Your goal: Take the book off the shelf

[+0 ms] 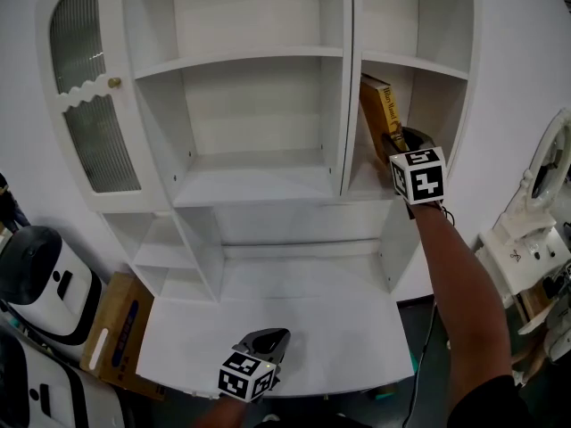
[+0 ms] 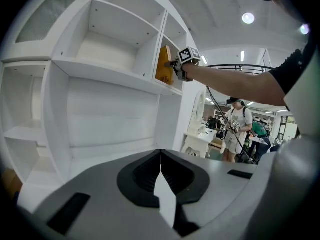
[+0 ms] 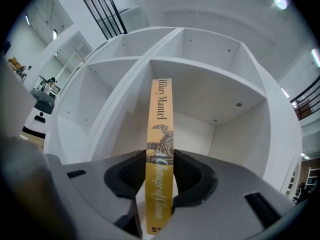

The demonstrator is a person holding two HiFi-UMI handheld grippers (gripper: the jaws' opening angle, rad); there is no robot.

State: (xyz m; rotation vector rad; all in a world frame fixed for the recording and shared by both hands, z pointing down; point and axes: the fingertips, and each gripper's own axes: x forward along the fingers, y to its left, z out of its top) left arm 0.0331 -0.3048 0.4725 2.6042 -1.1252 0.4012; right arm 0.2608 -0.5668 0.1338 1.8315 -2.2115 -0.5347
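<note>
A yellow book [image 1: 379, 105] with a printed spine stands, leaning slightly, in the right-hand compartment of the white shelf unit [image 1: 259, 185]. My right gripper [image 1: 393, 141] is at that compartment, shut on the book's spine. In the right gripper view the spine [image 3: 161, 119] runs straight up between the two dark pads [image 3: 192, 176], which press on both sides. The left gripper view shows the book [image 2: 164, 66] and the right arm from the side. My left gripper [image 1: 272, 337] hangs low over the desk's front edge, jaws shut with nothing in them [image 2: 160, 154].
A desk surface [image 1: 303, 310] lies below the shelves. A ribbed glass door [image 1: 85, 105] closes the left cupboard. White machines [image 1: 36, 279] and a cardboard box [image 1: 120, 333] sit at the left; white furniture [image 1: 535, 230] at the right. People [image 2: 237, 129] stand far off.
</note>
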